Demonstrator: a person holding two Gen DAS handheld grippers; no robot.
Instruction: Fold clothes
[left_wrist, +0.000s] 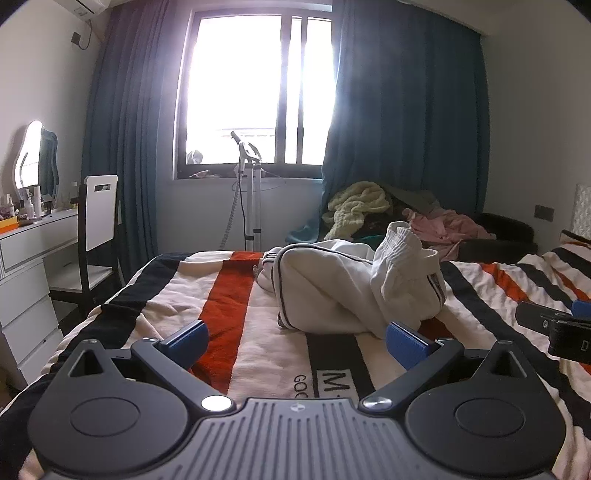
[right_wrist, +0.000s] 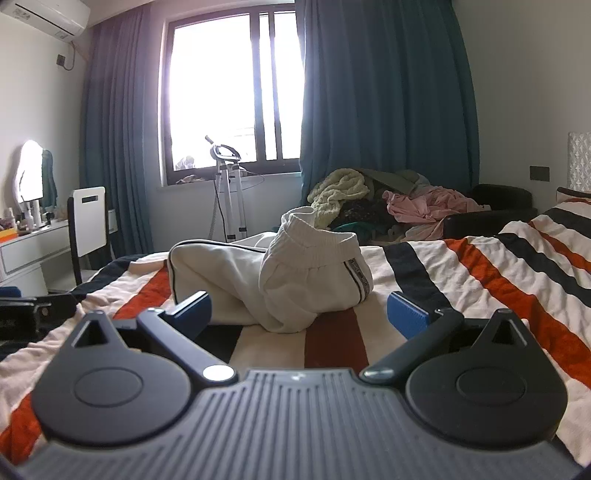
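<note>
The left gripper has its two blue-padded fingers spread wide apart and nothing is between them; it hangs low over the striped blanket. The right gripper stands the same way, jaws wide and empty, and its black tip also shows at the right edge of the left wrist view. Just in front of both tools lies the white garment, a crumpled pair of sweatpants with a dark side stripe, not folded; its ribbed waistband stands up on the right part of the heap, and the legs are bunched to the left. The garment rests on the blanket, which has black, orange and cream stripes and covers the bed. Behind the bed, near the right curtain, a dark seat carries a pile of clothes, yellow, pink and dark pieces mixed. Under the bright window stands a garment steamer. On the left there are a white chair and a white dressing table with a mirror and small bottles.
</note>
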